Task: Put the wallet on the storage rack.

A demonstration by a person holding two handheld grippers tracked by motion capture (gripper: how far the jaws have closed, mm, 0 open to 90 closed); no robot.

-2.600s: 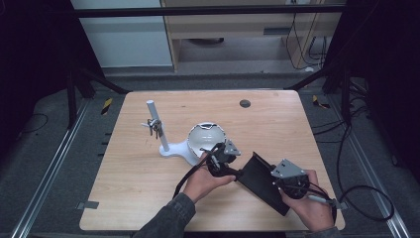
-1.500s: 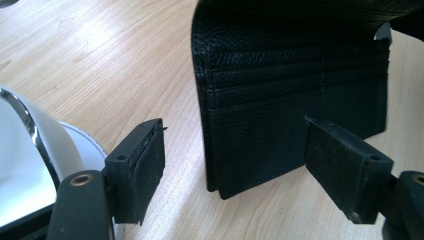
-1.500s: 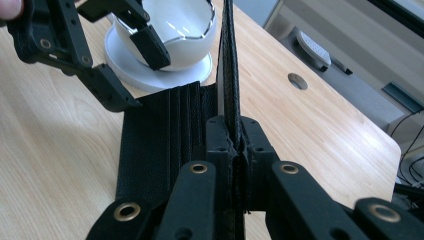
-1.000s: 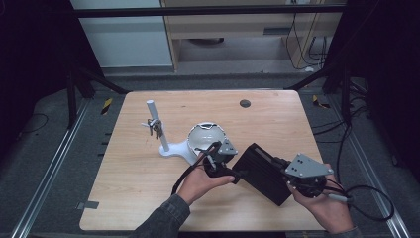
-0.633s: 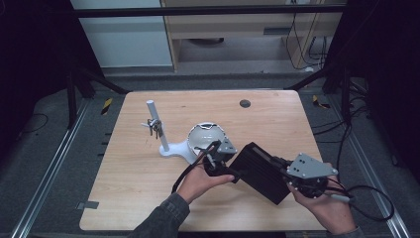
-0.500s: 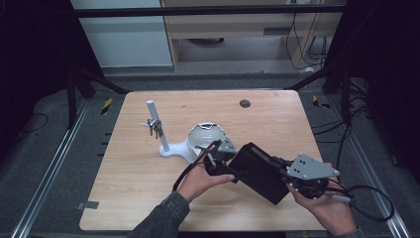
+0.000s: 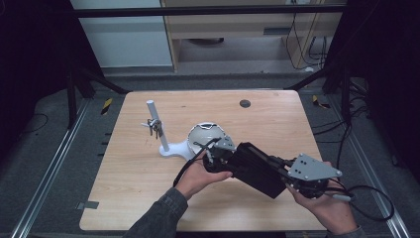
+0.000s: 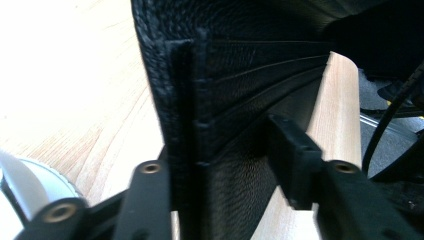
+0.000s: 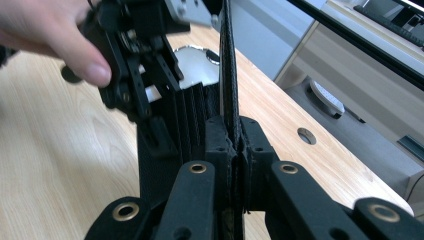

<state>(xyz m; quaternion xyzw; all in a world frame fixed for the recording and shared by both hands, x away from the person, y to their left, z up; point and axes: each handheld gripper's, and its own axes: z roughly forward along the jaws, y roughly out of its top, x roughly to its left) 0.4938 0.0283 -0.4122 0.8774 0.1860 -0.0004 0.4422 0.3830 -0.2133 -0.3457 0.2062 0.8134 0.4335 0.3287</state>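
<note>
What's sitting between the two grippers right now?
In the high view, a black wallet spans the gap between the left gripper and the right gripper. Each gripper view shows jaws clamped on a wallet panel, with no bare table between them.

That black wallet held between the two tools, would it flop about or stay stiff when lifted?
The black wallet probably bends at its fold: the right tool pinches one thin flap while the other panel hangs apart. Its grained, leather-like surface with card slots should grip well. It looks light, held off the table.
</note>
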